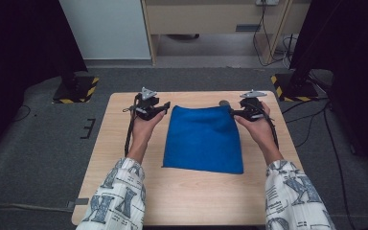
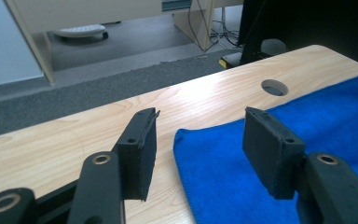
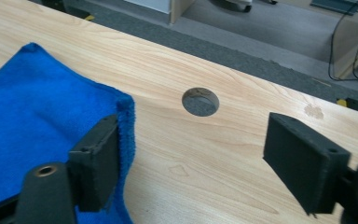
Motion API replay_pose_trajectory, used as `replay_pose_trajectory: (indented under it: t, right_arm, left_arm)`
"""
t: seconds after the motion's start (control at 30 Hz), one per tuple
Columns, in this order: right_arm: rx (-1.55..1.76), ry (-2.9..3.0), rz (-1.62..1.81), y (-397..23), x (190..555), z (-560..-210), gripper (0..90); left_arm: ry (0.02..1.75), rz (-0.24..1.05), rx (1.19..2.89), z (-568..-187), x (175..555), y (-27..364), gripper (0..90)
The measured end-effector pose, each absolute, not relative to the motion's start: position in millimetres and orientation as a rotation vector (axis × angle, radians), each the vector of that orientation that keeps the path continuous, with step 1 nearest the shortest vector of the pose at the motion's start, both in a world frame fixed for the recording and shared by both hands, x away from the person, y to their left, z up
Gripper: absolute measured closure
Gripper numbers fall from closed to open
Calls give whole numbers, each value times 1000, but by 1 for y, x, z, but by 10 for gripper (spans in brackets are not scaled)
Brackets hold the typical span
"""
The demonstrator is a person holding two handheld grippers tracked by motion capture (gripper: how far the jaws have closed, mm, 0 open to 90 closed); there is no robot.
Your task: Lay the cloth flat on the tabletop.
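Both tools — left, right — gape beside blue towel.

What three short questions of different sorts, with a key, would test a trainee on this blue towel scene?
1. True or false: the left gripper is clamped on the blue towel.
2. Which far corner of the towel lies nearest the round hole in the wooden table: A the left gripper's, B the right gripper's?
3. What pattern do the person's sleeves bear?

Key
1. False: its jaws stand open, one over bare wood, one over the towel.
2. B: the right gripper is beside it, open.
3. Dark print on white.
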State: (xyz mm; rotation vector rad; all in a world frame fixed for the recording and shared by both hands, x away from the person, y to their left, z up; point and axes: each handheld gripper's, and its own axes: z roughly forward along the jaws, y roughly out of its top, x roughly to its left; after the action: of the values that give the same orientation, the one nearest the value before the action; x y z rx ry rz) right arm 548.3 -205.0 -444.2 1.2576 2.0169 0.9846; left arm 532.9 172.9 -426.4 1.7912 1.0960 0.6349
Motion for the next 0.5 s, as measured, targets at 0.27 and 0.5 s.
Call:
replay_pose_trajectory:
  t: [0.27, 0.5]
  right_arm:
    - [1313, 2000, 1044, -205, 550, -448, 201]
    - [1390, 1977, 1148, -212, 553, -451, 178]
  left_arm:
    - [1086, 637, 1789, -424, 525, 177, 450]
    - [1099, 624, 1801, -429, 518, 185, 461]
